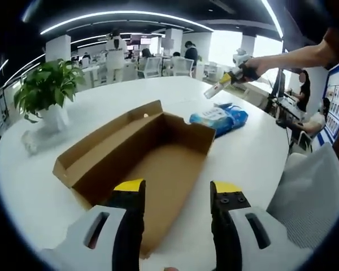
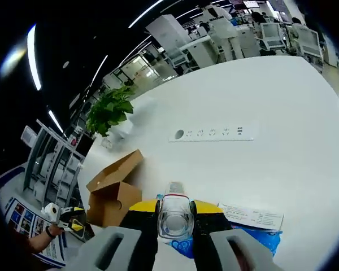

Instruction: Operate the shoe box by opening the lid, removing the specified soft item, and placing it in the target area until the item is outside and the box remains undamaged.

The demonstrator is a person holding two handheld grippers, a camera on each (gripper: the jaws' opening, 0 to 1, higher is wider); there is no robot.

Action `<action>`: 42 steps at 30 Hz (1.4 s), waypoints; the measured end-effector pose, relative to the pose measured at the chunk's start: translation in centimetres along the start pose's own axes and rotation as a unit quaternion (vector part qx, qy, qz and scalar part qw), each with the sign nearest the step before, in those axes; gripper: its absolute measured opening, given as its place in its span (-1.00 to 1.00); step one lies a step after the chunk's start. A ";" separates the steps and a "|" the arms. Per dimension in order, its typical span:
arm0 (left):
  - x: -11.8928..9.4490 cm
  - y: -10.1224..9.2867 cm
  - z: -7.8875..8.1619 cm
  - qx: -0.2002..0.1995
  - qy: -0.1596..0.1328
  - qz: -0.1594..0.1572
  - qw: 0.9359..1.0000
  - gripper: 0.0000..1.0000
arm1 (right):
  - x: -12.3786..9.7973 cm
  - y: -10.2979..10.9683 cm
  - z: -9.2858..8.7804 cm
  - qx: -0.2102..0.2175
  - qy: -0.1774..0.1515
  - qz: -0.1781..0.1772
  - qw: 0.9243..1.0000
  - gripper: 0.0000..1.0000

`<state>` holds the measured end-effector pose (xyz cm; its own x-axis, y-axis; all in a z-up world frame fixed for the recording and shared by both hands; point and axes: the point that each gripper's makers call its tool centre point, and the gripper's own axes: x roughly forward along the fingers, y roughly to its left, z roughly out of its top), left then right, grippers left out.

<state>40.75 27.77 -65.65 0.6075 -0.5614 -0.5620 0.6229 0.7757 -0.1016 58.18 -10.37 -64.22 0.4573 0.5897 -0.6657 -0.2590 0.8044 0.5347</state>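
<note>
Blue pack (image 1: 219, 119) at 2 o'clock of box (image 1: 130, 148): prob. light, squashy, slick, so pinch mid-body; L gripper (image 1: 178, 195) jaws spread, R gripper (image 2: 175, 208) clamps clear item (image 2: 175, 222).

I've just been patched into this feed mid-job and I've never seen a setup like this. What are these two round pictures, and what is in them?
There is no robot arm here. A person holds a two-jaw tool in each hand, and a fisheye camera rides on each tool, looking forward along its jaws.

The left gripper view looks past the left gripper, whose yellow-tipped jaws stand apart with nothing between them. It hangs over an open cardboard box that looks empty, on a white table. Beyond the box lie a blue soft pack and a potted plant.

The right gripper view shows the right gripper shut on a small clear object; I cannot tell what it is. The blue pack lies just beneath it, and a socket strip sits in the tabletop.
</note>
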 end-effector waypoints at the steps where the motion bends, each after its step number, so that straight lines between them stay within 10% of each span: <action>1: -0.1 0.1 0.0 -0.001 -0.001 0.001 1.000 -0.09 | 0.1 -0.2 0.0 -0.011 0.007 -0.005 1.000 -0.66; 23: -0.2 0.7 0.4 -0.009 -0.006 0.008 1.000 -0.09 | 1.6 -1.9 0.2 -0.142 0.092 -0.039 0.985 -0.65; 42: -0.4 0.7 -0.1 -0.013 -0.003 0.011 1.000 -0.09 | 3.2 -2.7 -0.4 -0.334 0.188 -0.064 0.922 -0.65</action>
<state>40.89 28.58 -65.54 0.6237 -0.5462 -0.5592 0.5969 0.7947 -0.1104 60.03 -10.65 -67.97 0.2270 0.3688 -0.9013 -0.7459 0.6609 0.0826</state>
